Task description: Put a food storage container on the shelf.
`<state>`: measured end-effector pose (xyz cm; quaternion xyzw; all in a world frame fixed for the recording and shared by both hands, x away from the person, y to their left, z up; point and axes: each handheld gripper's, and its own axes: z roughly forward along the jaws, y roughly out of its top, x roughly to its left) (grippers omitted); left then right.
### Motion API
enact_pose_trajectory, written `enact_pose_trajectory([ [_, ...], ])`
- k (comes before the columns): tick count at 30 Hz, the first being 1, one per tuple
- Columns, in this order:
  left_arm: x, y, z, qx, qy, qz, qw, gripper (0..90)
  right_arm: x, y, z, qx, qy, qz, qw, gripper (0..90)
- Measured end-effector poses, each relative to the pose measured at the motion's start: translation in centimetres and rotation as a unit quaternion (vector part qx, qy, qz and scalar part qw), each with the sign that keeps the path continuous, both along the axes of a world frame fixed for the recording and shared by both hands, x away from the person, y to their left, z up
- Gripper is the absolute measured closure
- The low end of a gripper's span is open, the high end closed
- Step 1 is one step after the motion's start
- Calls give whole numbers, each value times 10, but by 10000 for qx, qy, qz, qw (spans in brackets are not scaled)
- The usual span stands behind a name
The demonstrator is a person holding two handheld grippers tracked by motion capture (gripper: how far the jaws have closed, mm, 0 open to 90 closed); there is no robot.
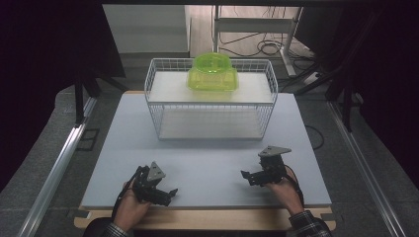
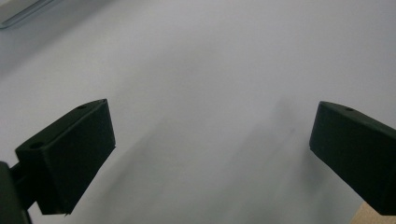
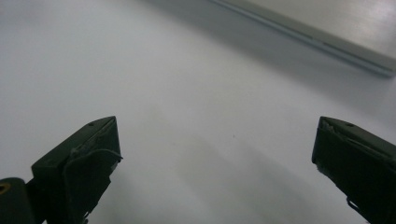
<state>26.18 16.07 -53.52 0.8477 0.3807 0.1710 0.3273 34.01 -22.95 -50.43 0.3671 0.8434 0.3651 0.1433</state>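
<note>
With both your left gripper and right gripper spread wide and empty near the table edge, reaching carelessly could snag the wire basket holding the green container.

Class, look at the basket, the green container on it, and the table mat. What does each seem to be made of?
Basket: probably white-coated metal wire, judging by its thin rigid grid.
Green container: likely glossy translucent plastic, since light glows through its lime walls.
Table mat: perhaps matte foam or board, pale, flat and without glare; the left gripper view shows the same dull surface.
</note>
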Motion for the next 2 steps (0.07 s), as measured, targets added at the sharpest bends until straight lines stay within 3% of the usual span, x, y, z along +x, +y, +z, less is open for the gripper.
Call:
enact_pose_trajectory([
  [2,0,0,0,-6,-10,-5,10000,0,0,0,-3,-60,49,-39,10000,11],
])
